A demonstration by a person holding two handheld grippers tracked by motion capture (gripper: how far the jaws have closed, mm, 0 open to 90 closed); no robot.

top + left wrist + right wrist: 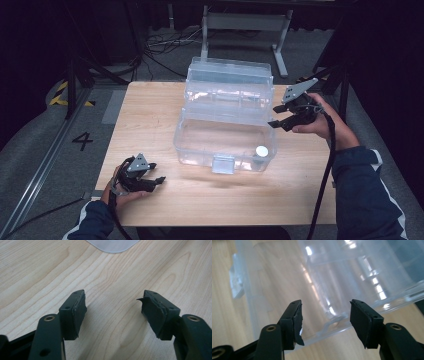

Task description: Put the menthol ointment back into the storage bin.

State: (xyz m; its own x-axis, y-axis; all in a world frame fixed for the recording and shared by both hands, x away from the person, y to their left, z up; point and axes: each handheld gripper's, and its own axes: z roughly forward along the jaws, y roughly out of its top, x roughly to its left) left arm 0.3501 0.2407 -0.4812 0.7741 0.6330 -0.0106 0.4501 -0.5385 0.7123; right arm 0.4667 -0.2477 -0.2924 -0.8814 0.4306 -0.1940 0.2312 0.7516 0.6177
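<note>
"4" on the floor (82,140) (black digit)

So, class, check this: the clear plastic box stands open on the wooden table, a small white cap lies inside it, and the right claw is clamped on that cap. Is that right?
Not quite. The right claw holds nothing: the right gripper view shows its jaws apart and empty beside the clear plastic box. The high view shows the white cap lying inside the open box on the wooden table.

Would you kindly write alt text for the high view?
A clear plastic box, lid open, sits on a wooden table with a small white cap inside. The right tool hovers open beside it; the left tool rests open near the front edge.
</note>
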